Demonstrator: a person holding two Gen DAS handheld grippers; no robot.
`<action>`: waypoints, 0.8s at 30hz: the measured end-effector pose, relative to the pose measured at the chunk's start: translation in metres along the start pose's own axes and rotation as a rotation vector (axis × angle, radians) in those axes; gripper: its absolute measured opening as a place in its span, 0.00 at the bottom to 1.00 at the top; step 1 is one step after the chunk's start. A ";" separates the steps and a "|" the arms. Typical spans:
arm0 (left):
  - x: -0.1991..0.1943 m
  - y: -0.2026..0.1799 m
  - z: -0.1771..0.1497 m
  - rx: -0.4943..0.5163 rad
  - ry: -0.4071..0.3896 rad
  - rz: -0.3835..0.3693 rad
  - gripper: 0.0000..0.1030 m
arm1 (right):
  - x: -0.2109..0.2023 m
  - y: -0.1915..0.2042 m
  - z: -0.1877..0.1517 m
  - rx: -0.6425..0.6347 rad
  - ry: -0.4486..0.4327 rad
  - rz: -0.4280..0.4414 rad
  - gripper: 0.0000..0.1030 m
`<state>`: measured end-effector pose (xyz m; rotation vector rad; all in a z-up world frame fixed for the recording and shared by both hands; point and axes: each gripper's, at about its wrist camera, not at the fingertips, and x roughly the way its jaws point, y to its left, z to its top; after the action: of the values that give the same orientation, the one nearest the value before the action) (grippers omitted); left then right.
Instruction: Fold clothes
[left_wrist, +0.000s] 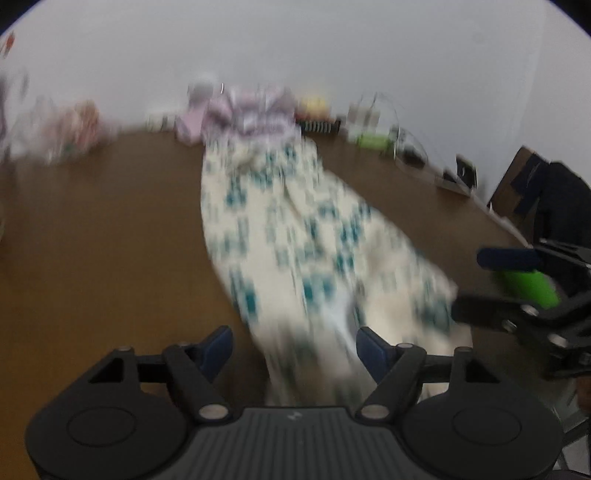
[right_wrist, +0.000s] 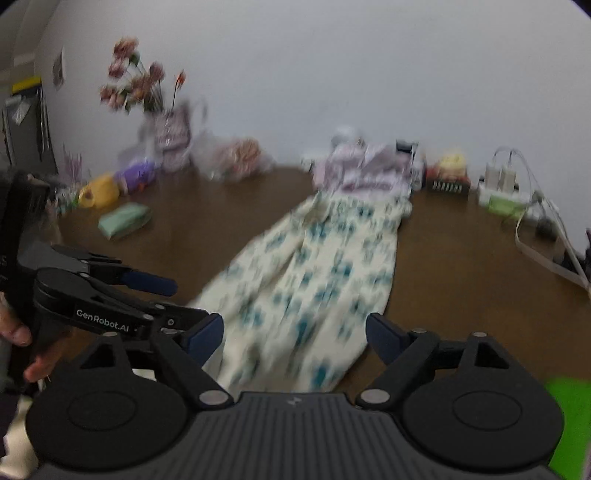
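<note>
A long cream garment with a teal print (left_wrist: 295, 240) lies stretched along the brown table, running away from me toward the wall. It also shows in the right wrist view (right_wrist: 317, 277). My left gripper (left_wrist: 293, 349) is open and empty above the garment's near end, a finger on each side of the cloth. My right gripper (right_wrist: 293, 334) is open and empty above the near hem. The right gripper shows at the right edge of the left wrist view (left_wrist: 476, 280), jaws apart. The left gripper shows at the left of the right wrist view (right_wrist: 184, 299). Both views are motion-blurred.
A folded lilac-and-white garment (right_wrist: 364, 170) lies at the garment's far end. By the wall stand a vase of flowers (right_wrist: 147, 96), bags, a yellow object (right_wrist: 99, 192), a green packet (right_wrist: 123, 219), a power strip with cables (right_wrist: 517, 192). A dark chair (left_wrist: 535, 192) is at right.
</note>
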<state>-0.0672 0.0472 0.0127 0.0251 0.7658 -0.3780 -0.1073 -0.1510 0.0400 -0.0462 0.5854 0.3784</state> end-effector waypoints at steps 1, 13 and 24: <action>-0.002 -0.001 -0.009 -0.001 0.010 0.005 0.70 | 0.000 0.004 -0.005 -0.017 0.006 0.002 0.82; -0.008 0.012 -0.020 -0.094 -0.013 0.035 0.12 | 0.020 0.008 -0.026 -0.001 0.038 0.027 0.10; -0.033 0.085 -0.028 -0.235 0.013 0.233 0.44 | -0.019 -0.063 -0.054 0.276 0.063 -0.025 0.08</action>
<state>-0.0783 0.1416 0.0053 -0.1029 0.8070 -0.0651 -0.1271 -0.2241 0.0014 0.2000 0.6944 0.2698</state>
